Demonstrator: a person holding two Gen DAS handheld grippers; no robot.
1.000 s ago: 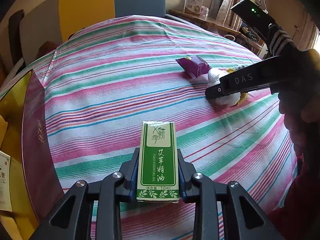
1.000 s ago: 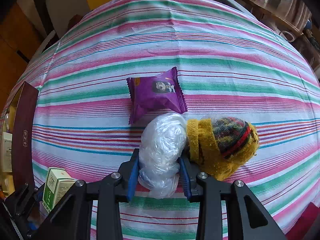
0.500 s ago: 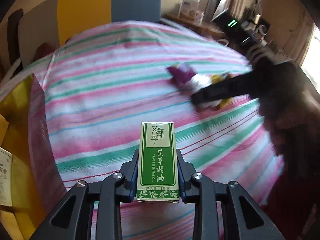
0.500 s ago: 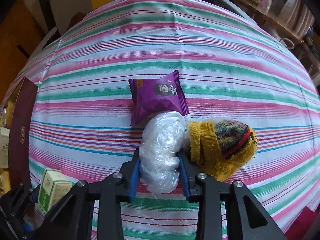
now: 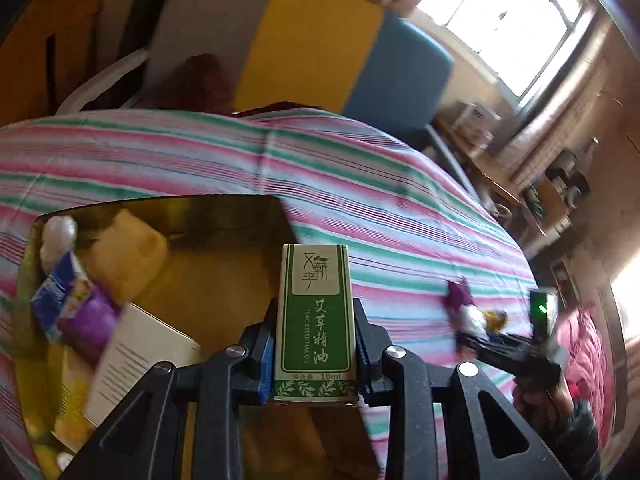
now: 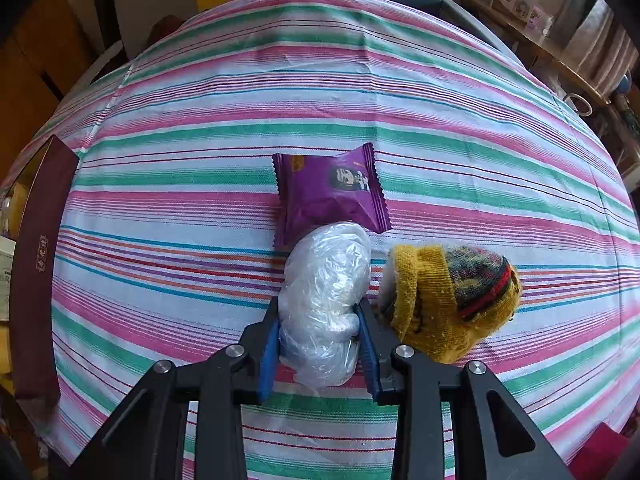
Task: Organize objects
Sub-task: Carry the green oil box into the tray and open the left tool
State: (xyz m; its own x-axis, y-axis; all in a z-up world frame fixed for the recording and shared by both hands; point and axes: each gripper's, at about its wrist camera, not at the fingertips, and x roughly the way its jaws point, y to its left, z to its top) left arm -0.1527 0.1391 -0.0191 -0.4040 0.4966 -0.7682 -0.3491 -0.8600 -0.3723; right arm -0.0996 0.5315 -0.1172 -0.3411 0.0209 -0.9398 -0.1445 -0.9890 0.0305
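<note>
One view only: gold box (image 5: 224, 216) interior.

Snack packet (image 6: 330, 192) is located near table (image 6: 440, 92) ctr; plastic-wrapped bundle (image 6: 326, 280) is placed touching its near edge, w/ knit hat (image 6: 448, 300) just right. Open box (image 6: 34, 240) is positioned at table's left edge.

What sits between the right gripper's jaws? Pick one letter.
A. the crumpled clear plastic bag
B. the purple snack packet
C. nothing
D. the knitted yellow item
A: the right gripper has its jaws pressed on the crumpled clear plastic bag, with the purple snack packet beyond it and the knitted yellow item beside it.
</note>
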